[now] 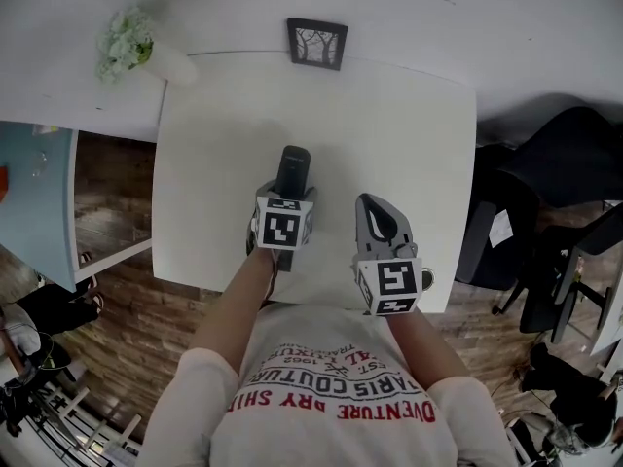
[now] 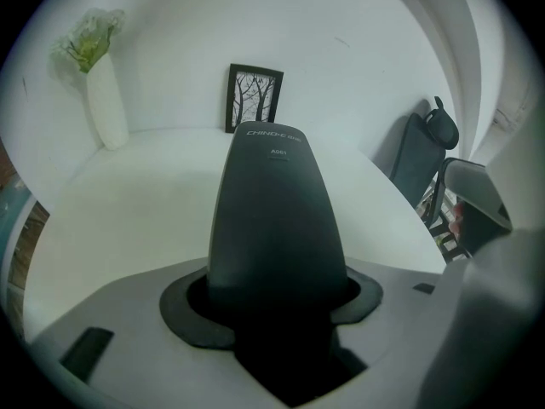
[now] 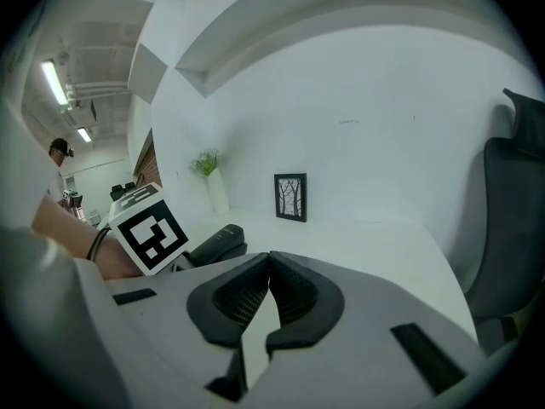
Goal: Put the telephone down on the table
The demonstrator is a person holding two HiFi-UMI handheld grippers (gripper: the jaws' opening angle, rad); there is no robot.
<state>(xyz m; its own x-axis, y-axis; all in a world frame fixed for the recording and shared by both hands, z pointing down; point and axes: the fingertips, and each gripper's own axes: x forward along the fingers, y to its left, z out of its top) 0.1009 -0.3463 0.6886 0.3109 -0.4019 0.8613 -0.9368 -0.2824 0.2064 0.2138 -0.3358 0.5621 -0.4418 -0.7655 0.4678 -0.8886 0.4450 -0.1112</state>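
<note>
Tabletop, white and square, carries a picture frame at its far edge. Your left gripper is on your side of the frame, jaws spread wide and clamped on the dark telephone. The telephone's free end points toward the frame, over the tabletop. Your right gripper, nearer you and right of the frame, has its jaws closed together on nothing. The white vase stands left of the frame.

Frame centre: telephone over the table; picture frame at table's top edge; vase upper left; chairs right.
</note>
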